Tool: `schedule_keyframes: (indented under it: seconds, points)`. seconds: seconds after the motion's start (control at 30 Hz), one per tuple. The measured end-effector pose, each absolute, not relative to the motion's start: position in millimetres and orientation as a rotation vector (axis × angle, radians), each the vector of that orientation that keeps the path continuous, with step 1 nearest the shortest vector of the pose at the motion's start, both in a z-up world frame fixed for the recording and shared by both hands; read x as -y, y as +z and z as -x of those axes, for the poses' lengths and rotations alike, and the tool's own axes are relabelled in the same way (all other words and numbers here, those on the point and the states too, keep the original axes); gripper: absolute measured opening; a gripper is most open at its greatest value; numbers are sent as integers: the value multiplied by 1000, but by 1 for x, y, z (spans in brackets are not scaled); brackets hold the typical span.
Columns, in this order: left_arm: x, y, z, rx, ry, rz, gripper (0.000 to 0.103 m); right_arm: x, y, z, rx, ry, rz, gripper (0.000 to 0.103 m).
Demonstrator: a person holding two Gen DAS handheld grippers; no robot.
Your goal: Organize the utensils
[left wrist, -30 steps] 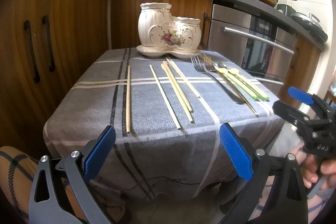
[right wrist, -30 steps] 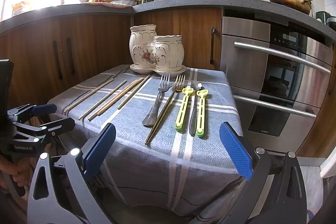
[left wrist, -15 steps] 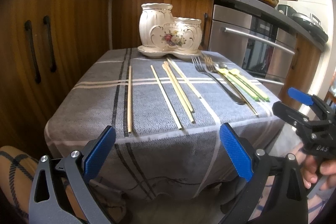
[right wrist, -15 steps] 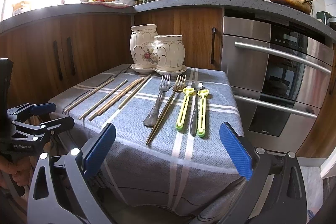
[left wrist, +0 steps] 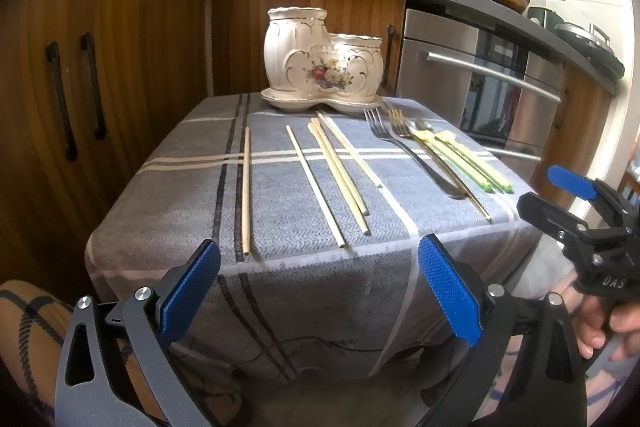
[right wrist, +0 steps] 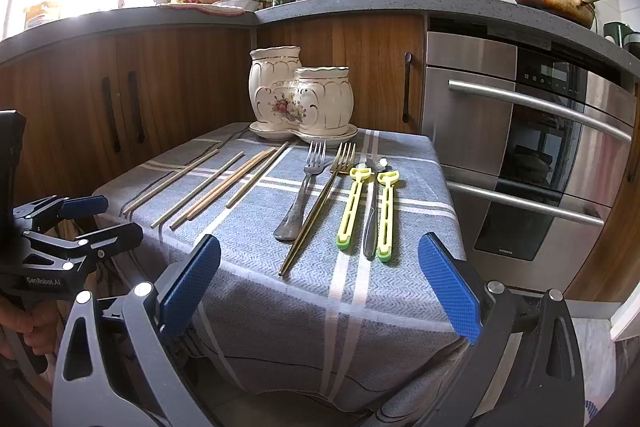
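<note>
Left wrist cam: my left tongs [left wrist: 318, 285] spread wide, nothing btwn the blue pads, hovering off the near edge of the tabletop [left wrist: 280, 279], which has a grey-blue checked cloth. Five wooden chopsticks [left wrist: 338, 173] lie lengthwise on the cloth's left half: one alone at far left [left wrist: 246, 191], the rest closer together toward centre. To their right a silver fork [left wrist: 404, 153], a gold fork [left wrist: 434, 167] and two yellow-green utensils [left wrist: 464, 163], all flat on the cloth, tines pointing away from me. Ceramic holder [left wrist: 324, 67], two joined cups w/ flower print on a saucer, stands upright at the far edge, apart from the cutlery. My right tongs [left wrist: 560, 197] show at frame right, jaws apart, empty.

Right wrist cam: right tongs [right wrist: 318, 283] also wide, holding nothing, short of the tabletop edge. A dark-handled utensil [right wrist: 370, 215] lies btwn the two yellow-green ones; type unclear. Left tongs [right wrist: 104, 217] at frame left, beside the cloth corner.
</note>
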State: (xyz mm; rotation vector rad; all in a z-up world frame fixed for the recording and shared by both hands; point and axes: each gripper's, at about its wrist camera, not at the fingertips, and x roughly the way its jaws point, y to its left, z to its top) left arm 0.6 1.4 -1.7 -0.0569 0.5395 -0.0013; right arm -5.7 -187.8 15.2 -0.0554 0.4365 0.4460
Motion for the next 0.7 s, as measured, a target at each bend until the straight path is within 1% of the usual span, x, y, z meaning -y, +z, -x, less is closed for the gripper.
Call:
schedule_keyframes:
  seconds: [0.7]
  points:
    - [0, -1, 0, -537, -3, 54, 98, 187, 15, 6, -436, 445, 55, 97]
